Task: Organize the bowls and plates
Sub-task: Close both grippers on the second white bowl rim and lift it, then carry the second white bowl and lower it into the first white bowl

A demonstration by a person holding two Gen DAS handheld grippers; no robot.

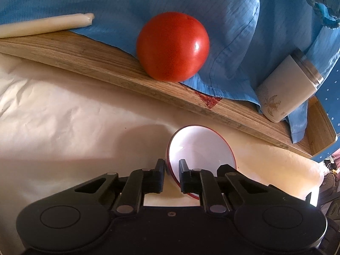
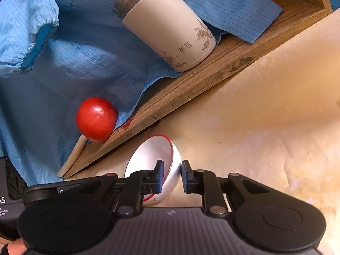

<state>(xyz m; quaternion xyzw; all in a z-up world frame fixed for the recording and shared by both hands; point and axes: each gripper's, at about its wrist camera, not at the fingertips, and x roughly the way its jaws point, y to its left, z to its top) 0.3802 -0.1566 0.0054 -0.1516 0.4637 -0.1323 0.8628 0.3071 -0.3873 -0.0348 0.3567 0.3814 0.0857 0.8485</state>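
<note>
My left gripper point(image 1: 171, 175) is shut on the rim of a small white bowl with a red rim point(image 1: 201, 148); one finger is inside the bowl, the other outside. The bowl is tilted on its side above cream paper. My right gripper point(image 2: 172, 177) is shut on the wall of a white bowl with a red rim point(image 2: 153, 155), also tilted, with one finger inside and one outside. I cannot tell whether these are one bowl or two.
A wooden tray point(image 1: 89, 61) lies just beyond, draped with blue cloth point(image 1: 212, 2). On it are a red tomato point(image 1: 172, 45), a white candle point(image 1: 42, 25) and a lying white tumbler with a metal lid point(image 1: 291, 87). Cream paper point(image 2: 265, 106) covers the table.
</note>
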